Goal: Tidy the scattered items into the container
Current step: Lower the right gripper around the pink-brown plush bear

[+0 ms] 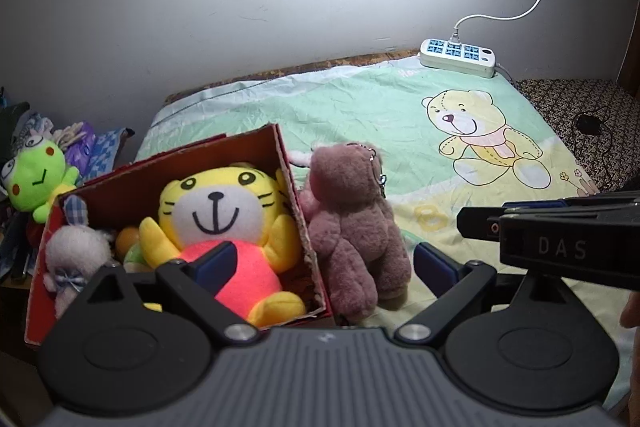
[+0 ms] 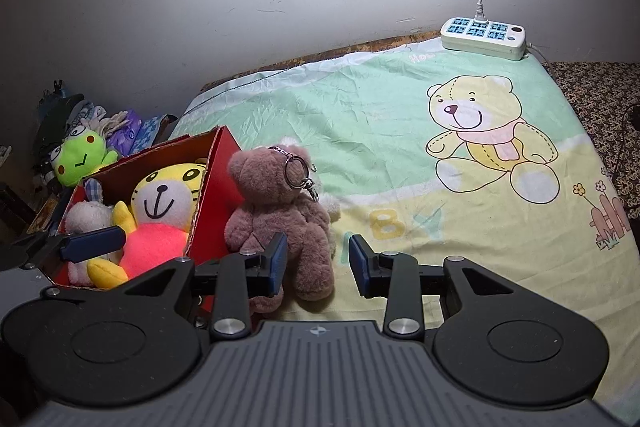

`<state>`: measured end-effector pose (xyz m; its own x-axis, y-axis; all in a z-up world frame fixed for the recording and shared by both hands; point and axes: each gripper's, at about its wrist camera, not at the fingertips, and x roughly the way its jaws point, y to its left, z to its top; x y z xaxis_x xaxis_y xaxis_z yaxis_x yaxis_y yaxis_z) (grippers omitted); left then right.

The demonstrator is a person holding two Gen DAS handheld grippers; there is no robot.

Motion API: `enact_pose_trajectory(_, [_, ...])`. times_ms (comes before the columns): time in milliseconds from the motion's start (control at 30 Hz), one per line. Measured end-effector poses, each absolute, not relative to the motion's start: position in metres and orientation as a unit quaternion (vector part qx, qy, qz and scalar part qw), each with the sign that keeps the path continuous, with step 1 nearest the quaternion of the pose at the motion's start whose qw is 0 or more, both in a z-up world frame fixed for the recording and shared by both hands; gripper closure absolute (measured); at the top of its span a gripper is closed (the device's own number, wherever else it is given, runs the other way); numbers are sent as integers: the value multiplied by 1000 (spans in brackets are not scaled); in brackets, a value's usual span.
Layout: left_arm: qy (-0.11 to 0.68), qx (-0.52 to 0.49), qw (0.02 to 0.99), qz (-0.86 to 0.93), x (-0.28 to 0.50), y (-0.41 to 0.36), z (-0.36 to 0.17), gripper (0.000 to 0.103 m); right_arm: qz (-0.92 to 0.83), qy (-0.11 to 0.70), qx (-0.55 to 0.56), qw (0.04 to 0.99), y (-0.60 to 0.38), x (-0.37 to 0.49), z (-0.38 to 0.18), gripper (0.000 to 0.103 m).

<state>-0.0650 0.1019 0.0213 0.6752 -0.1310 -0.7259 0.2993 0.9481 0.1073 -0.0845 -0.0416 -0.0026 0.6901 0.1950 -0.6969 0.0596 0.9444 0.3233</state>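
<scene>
1. The brown bear [image 2: 280,211] stands upright on the sheet [image 2: 400,147], leaning against the outside of the red box [image 2: 218,211].
2. It is just ahead of the right gripper [image 2: 318,261], a bit to the left, its body running up and down.
3. That gripper is partly open and holds nothing; it looks nearer.
4. The left gripper [image 1: 324,265] is wide open, empty too.
5. The box holds a yellow tiger [image 1: 224,223] and a small white toy [image 1: 74,259] (quite full already).

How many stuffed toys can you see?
4. The tiger and a white bunny are in the red box. The brown bear leans outside against it. A green frog sits behind. More may be hidden in the box.
</scene>
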Motion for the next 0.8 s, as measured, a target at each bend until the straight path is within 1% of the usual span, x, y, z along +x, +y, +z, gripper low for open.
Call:
enact_pose_trajectory(233, [369,109,910,-152,-77,88,17,8,60,417,190,887,-65,-74,-25,62])
enact_pose_trajectory(533, [372,118,892,-229,-91,62,-8,8,71,430,214,874,-88,-59,-42,62])
enact_pose_trajectory(667, [371,130,890,-231,-89,53,-23,8,101,422,182,882,-82,-45,-33,60])
enact_pose_trajectory(800, [388,130,885,-221,-83,54,-37,8,149,426,126,883,-64,-22,-29,52])
